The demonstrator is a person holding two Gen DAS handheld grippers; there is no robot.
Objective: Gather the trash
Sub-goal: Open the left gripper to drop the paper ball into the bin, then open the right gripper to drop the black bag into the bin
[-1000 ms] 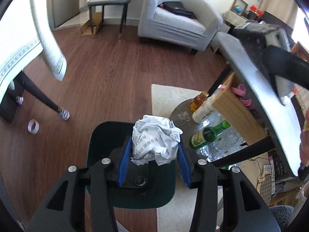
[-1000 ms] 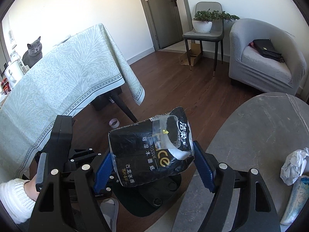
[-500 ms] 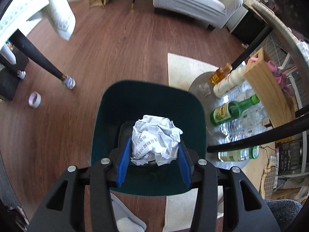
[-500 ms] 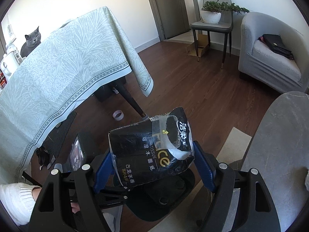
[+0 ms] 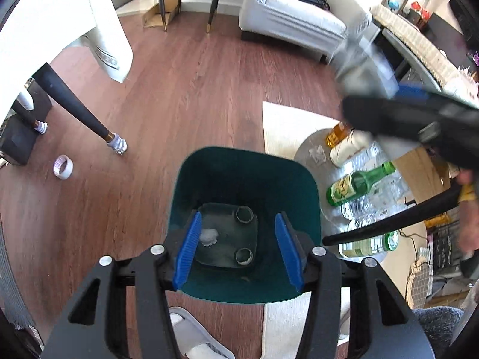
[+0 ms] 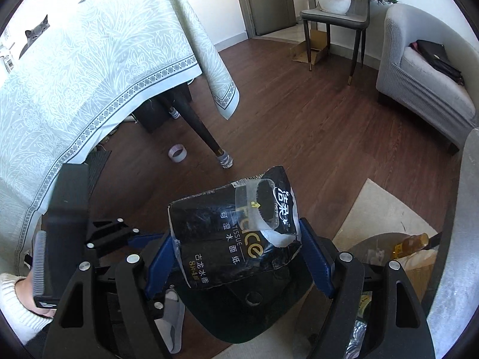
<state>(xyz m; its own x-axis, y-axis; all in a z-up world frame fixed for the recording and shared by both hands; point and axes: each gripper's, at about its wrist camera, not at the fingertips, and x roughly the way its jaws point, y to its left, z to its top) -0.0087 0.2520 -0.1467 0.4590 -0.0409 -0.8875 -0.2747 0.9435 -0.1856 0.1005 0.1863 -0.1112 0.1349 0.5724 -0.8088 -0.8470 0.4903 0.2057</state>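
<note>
Left wrist view: the left gripper [image 5: 238, 245] hangs directly above the green trash bin [image 5: 209, 176], its jaws having just been opening and now empty. A small white paper wad [image 5: 208, 236] lies on the bin floor, beside two cardboard tubes [image 5: 245, 214]. A green bottle [image 5: 359, 184] lies just right of the bin.

Right wrist view: the right gripper [image 6: 239, 257] stands wide, clamped on a black tissue pack [image 6: 233, 239], over the bin's dark rim [image 6: 239, 326]. A tape roll [image 6: 177, 152] lies on the floor beyond the bin.

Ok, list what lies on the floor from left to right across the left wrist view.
Tape roll → table leg's socked foot → green bin → green glass bottle.
</note>
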